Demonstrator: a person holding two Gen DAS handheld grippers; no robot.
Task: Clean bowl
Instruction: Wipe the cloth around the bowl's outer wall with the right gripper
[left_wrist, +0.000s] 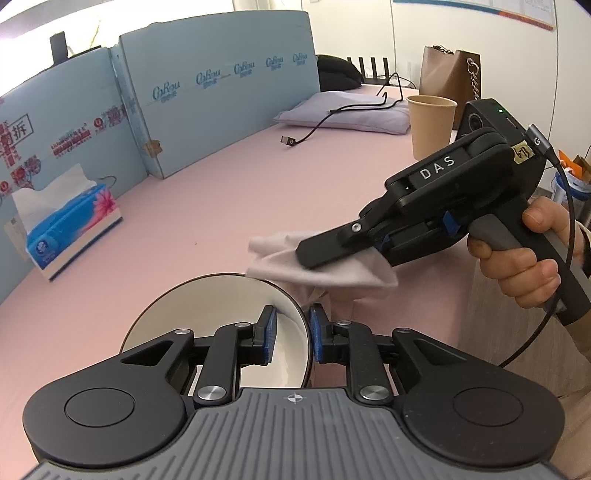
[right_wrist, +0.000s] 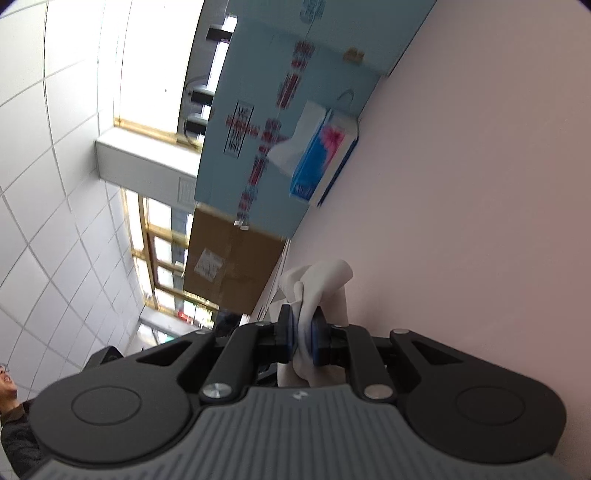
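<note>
**A:** Where's the bowl (left_wrist: 218, 325) at the moment?

**B:** Near the front edge of the pink counter (left_wrist: 229, 192), tipped up on its side so the white inside faces the left wrist camera. The left hand-held gripper (left_wrist: 291, 334) has it by the rim: one blue pad inside the wall, the other outside, jaws narrow and pinching the wall between them.

**A:** Is that a safe place to hold it?

**B:** I'd say it's the only practical one. It looks like glazed ceramic: stiff, fairly heavy for its size, slick, and it would chip or break if it dropped. A rim pinch on a smooth wall can pivot or slide, so the grip wants to stay firm and deep over the edge.

**A:** And the other side?

**B:** The right hand-held gripper (left_wrist: 325, 254) is clamped tight on a pale wiping cloth (left_wrist: 332, 269), which hangs just beyond the bowl's far rim. The cloth is soft and limp, very light, and folds wherever it's pushed. In the right wrist view it bunches out past the fingertips, though that picture is blurred, so I can't tell how much sticks forward.

**A:** Touching the bowl?

**B:** It overlaps the rim from this angle; probably just above it rather than pressing on it.
</note>
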